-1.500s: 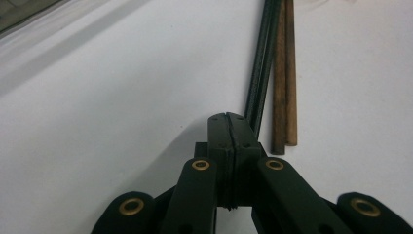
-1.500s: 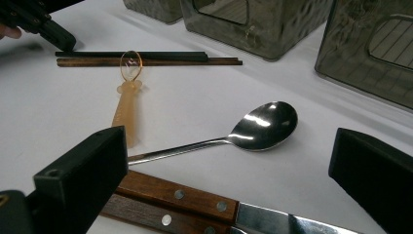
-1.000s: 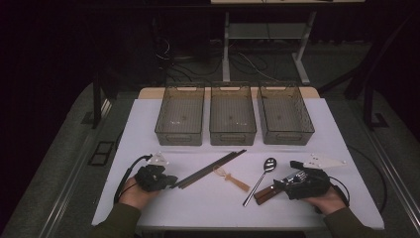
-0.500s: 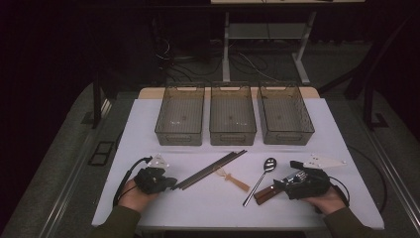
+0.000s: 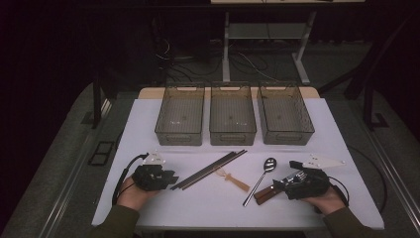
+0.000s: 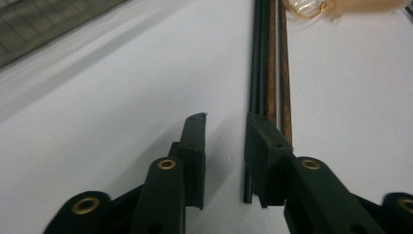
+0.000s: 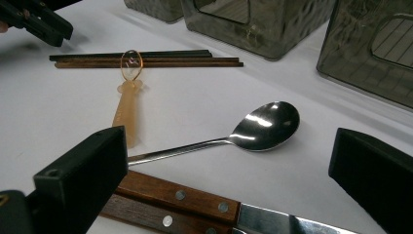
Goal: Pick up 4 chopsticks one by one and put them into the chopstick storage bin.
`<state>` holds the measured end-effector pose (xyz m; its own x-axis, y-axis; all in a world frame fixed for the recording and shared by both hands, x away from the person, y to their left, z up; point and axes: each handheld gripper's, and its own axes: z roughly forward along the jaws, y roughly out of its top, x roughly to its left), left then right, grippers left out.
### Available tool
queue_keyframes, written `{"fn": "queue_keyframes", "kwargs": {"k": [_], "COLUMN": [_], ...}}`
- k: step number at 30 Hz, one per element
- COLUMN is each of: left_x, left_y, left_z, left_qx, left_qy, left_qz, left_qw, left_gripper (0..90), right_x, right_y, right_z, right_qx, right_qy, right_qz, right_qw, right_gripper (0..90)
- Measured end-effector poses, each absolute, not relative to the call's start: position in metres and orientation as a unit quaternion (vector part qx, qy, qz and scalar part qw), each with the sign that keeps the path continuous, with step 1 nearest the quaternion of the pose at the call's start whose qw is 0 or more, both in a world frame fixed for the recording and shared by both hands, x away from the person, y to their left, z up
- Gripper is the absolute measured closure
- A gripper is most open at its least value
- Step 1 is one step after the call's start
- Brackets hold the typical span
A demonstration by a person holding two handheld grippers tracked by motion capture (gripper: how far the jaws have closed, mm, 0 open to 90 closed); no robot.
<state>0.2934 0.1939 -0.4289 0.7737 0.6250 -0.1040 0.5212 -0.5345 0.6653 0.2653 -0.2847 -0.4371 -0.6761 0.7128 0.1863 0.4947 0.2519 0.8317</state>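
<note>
Fig.: my L gripper (image 6: pixel 225 141), jaws just opening, nothing between, beside chopsticks (image 6: pixel 271 63); R gripper (image 7: pixel 229 185) wide apart. Next: straddle sticks, clamp.

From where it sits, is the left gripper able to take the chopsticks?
Probably yes. The left gripper has just been opening its jaws, and nothing lies between it and the near ends of the chopsticks, which sit beside one jaw, not yet between the two. A small sideways shift should do.
</note>
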Motion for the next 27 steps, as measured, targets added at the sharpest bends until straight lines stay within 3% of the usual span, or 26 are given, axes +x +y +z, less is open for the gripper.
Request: {"fn": "queue_keyframes", "kwargs": {"k": [16,27], "left_x": [0.308,0.319], "left_y": [0.186,0.173], "left_z": [-0.419,-0.413], "left_qx": [0.849,0.845], "left_qy": [0.329,0.316], "left_qz": [0.068,0.067], "left_qw": [0.408,0.426], "left_gripper": [42.6,31.3], "right_x": [0.266,0.266], "right_y": [-0.284,-0.285], "right_z": [-0.438,-0.437], "right_qx": [0.388,0.387], "right_qy": [0.782,0.781], "right_qz": [0.475,0.476], "right_qw": [0.113,0.114], "right_gripper": [0.8,0.8]}}
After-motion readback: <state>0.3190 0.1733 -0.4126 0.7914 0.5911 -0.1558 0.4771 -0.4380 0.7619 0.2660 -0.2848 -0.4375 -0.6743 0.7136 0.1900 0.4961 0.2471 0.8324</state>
